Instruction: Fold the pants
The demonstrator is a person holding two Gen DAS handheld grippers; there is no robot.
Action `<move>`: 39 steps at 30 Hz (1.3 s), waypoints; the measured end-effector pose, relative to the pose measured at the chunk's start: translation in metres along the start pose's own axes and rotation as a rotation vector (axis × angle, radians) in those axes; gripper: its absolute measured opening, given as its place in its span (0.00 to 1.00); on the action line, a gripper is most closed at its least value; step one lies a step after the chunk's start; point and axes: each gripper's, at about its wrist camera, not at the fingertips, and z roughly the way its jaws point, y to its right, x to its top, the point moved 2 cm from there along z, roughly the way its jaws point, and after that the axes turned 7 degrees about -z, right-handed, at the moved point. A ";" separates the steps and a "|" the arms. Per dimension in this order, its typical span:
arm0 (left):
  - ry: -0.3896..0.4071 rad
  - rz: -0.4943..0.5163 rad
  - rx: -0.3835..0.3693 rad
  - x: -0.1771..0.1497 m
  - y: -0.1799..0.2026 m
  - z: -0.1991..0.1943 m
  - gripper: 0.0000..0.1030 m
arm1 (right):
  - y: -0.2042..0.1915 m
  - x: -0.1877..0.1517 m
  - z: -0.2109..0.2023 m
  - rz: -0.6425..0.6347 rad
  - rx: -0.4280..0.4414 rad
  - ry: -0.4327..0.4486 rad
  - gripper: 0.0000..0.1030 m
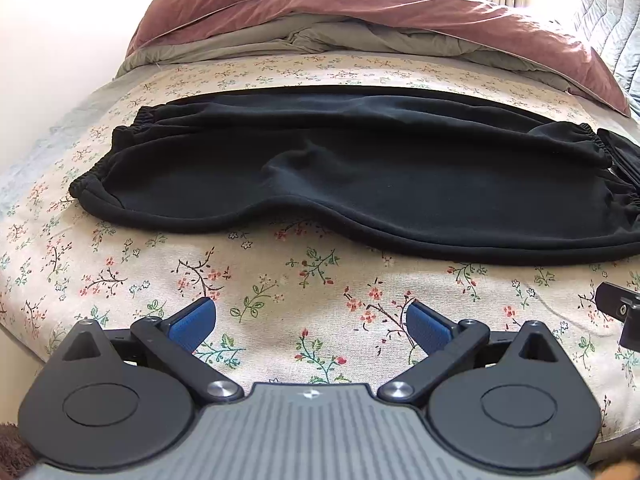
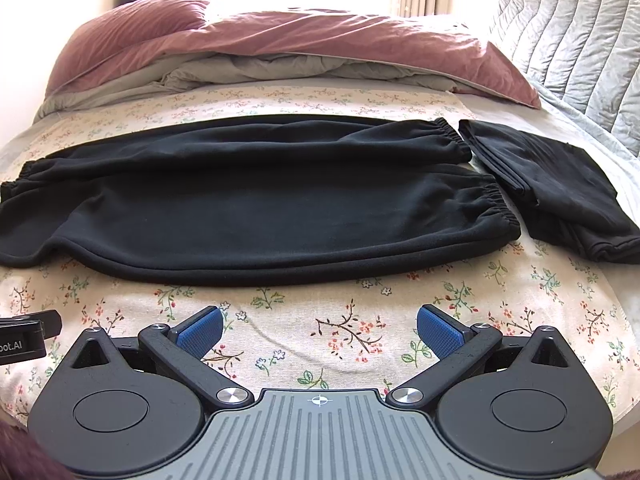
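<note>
Black sweatpants (image 1: 340, 176) lie flat across the floral bed sheet (image 1: 280, 280), one leg laid over the other, elastic cuffs at one end and the waistband at the other. They also show in the right wrist view (image 2: 260, 208). My left gripper (image 1: 311, 320) is open and empty, hovering over the sheet in front of the pants' near edge. My right gripper (image 2: 320, 326) is open and empty, also short of the near edge. Each gripper's side shows at the edge of the other's view.
A folded black garment (image 2: 560, 184) lies on the sheet to the right of the pants. A pink and grey duvet (image 2: 280, 48) is bunched at the back of the bed. A grey quilted cushion (image 2: 580, 40) stands at the back right.
</note>
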 end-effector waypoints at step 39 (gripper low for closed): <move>-0.001 -0.006 -0.011 0.000 -0.001 0.001 1.00 | 0.000 0.002 0.001 0.003 -0.004 -0.005 1.00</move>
